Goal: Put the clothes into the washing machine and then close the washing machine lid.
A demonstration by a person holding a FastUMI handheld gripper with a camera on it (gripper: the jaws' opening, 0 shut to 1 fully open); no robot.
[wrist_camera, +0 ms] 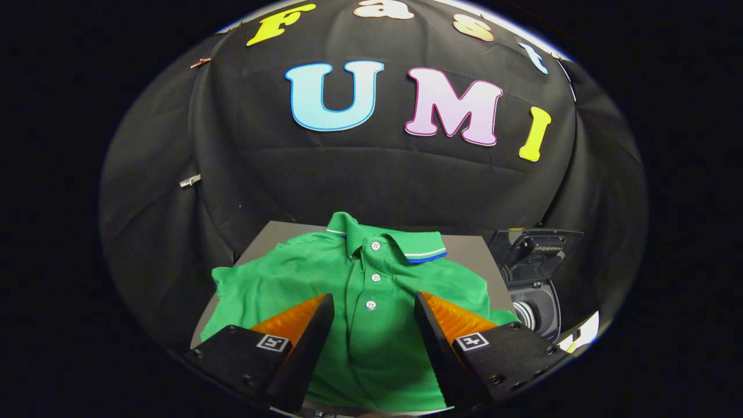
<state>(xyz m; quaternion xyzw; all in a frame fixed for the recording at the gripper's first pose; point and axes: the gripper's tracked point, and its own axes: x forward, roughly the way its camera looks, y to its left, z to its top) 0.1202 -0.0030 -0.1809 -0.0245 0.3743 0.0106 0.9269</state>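
Item one: a green polo shirt (371,313), short-sleeved, laid flat and face up on a grey table (476,255). Its collar, trimmed with a white and blue stripe at the edge, lies at the far end of the garment, towards the booth wall; the placket runs down the middle with three white buttons in a row. One sleeve spreads out to the left and reaches the table's left edge, with some creasing across the chest on that side. The hem end of the shirt lies nearest the camera. Item two: the hand-held gripper (374,307), its two fingers spread wide apart and gripping nothing. They hang over the shirt's lower half, one to each side of the placket, with the lowest button showing in the gap between them; whether the tips touch the cloth cannot be told. Each finger body carries a small square marker. Item three: a washing machine (537,302), small and dark, standing off the right side of the table, beyond the right finger. Its lid (537,247) is raised and tilted back, leaving the top opening exposed, with a pale ribbed part visible inside. The shirt lies wholly on the table, apart from the machine.
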